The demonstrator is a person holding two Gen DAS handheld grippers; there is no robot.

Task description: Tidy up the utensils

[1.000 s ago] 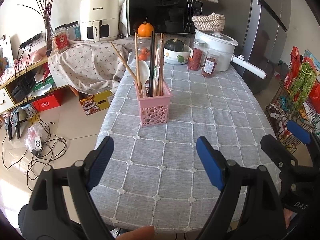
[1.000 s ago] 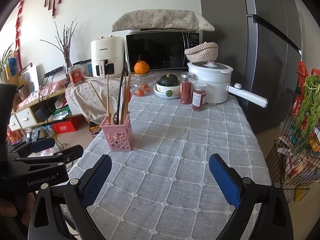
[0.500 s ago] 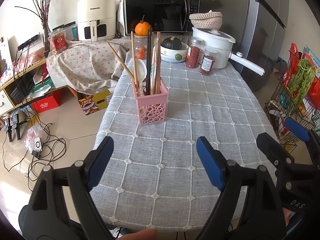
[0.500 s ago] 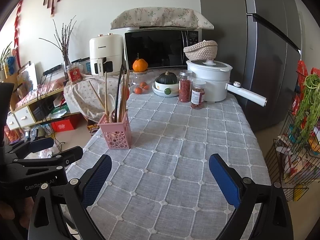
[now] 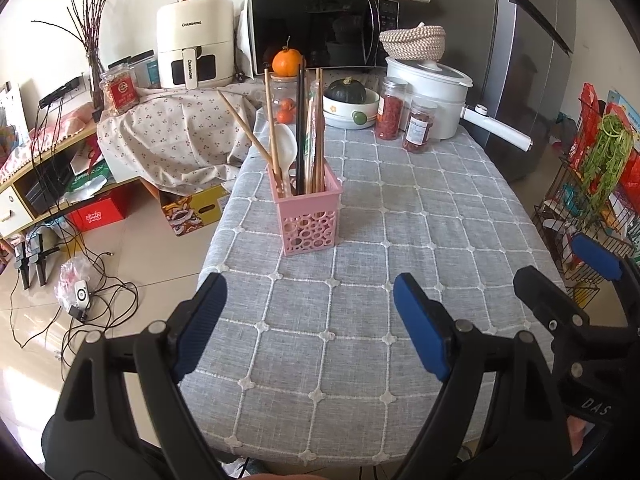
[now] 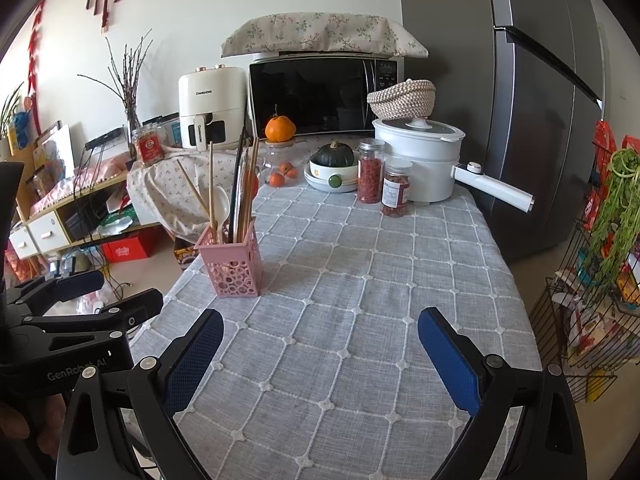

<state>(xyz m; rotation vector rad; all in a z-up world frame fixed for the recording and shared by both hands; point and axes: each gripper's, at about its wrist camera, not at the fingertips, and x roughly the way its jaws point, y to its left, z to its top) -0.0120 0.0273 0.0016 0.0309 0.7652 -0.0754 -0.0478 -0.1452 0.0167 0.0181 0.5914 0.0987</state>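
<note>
Two claws hover over the near end of the tabletop point(image 6: 360, 280), both spread wide and holding nothing: the left claw point(image 5: 308, 332) and the right claw point(image 6: 320, 354), side by side and apart from one another. The task's things all seem gathered already. The pink holder point(image 5: 306, 210) stands upright near the tabletop's left edge, and in it stand several wooden chopsticks point(image 5: 270, 120), a dark pair point(image 5: 300, 128) and a white spoon point(image 5: 286, 148), one wooden stick leaning out to the left. No loose utensil shows on the grey checked cloth in either view (what lies beyond the near rim is hidden by the claws), so my judgement is that the sorting is finished or very nearly so; at most the leaning stick might be straightened.

Open room is generous: the whole middle and right of the cloth between the claws and the far clutter is bare. The far end is crowded with two jars point(image 6: 370, 176), a bowl with a squash point(image 6: 334, 168) and a white pot point(image 6: 418, 160) whose long handle juts past the right edge. The holder sits close to the left edge with floor and boxes below, so a nudge leftward could tip it off.
</note>
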